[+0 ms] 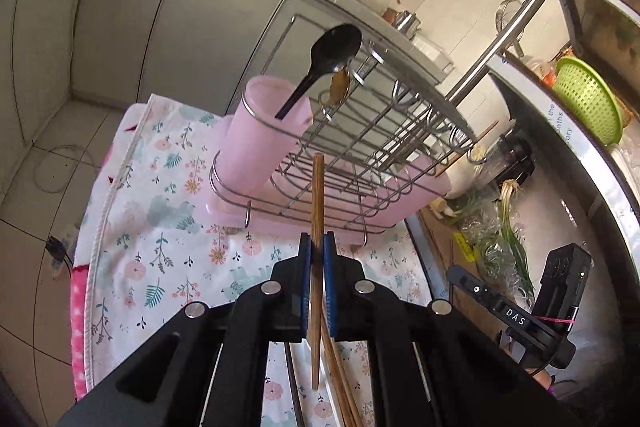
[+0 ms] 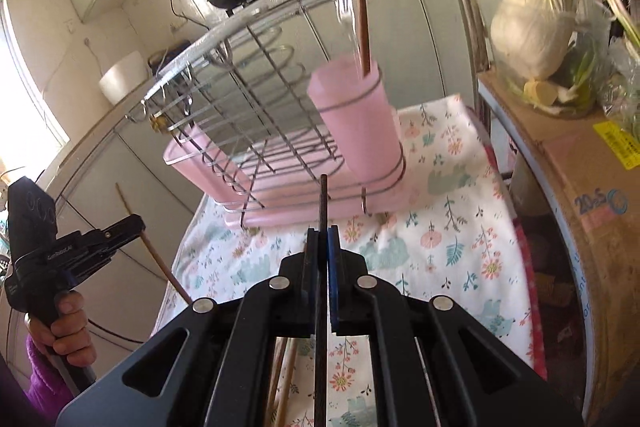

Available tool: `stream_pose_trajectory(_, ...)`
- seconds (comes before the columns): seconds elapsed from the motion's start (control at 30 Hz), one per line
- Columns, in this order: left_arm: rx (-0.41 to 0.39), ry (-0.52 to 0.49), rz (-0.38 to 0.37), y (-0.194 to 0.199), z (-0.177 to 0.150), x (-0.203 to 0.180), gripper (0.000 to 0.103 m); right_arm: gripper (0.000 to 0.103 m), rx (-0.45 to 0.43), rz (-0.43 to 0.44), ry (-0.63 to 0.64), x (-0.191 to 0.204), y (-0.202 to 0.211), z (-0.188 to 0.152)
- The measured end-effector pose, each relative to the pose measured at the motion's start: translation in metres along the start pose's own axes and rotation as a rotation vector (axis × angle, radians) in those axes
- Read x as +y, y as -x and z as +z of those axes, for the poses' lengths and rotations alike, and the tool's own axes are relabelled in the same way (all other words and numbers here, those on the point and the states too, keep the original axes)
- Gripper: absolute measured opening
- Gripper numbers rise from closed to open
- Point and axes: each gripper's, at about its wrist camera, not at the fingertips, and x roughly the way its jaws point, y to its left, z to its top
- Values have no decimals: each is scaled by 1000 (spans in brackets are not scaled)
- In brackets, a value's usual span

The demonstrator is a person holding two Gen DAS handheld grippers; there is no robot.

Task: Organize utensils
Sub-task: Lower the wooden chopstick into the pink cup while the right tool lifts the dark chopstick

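Both sets of jaws are pinching utensils: our left gripper [image 1: 318, 243] clamps a light brown wooden chopstick [image 1: 318, 195] near its middle, and our right gripper [image 2: 323, 239] clamps a thin dark chopstick [image 2: 323, 199], each standing up past the blue pads.

Just beyond sits the wire dish rack on a pink plastic tray [image 1: 360, 155], resting on a floral cloth [image 1: 168, 227] over the counter. It has a pink plastic cup at each end. The one in the left view [image 1: 260, 143] holds a black plastic spoon [image 1: 320, 67]; the one in the right view [image 2: 356, 115] holds a reddish-brown chopstick [image 2: 360, 7] and a clear plastic fork [image 2: 346, 7]. More wooden chopsticks [image 1: 340, 379] lie on the cloth beneath our grippers.

We judge the step is carrying each stick to a cup. To do it well we should lift until the lower tip clears the rim, tilt the stick nearly upright, aim for the free side away from the utensils already inside, and release only once the tip is well down in the cup.
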Motion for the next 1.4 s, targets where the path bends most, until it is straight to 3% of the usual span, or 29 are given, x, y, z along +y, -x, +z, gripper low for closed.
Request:
stream_pose_trajectory(0.3,-163,-23,25,54,29,-10,5,5,-118,4,25,8,20,29)
stream_pose_trajectory(0.67,-348,-85,69,114,80,-27,5,5,-354,17,87,27,47,92)
stream_pose_trajectory(0.93,-482,-146,115,131,126,-47,5,5,-444,38,106,35,49,114)
stream_pose_trajectory(1.2,-425,-171,197,82,145,-41,6,5,-477,42,98,30,42,126)
stream_pose_trajectory(1.4,-340,-180,216,39,142,-28,6,5,-567,60,106,27,40,136)
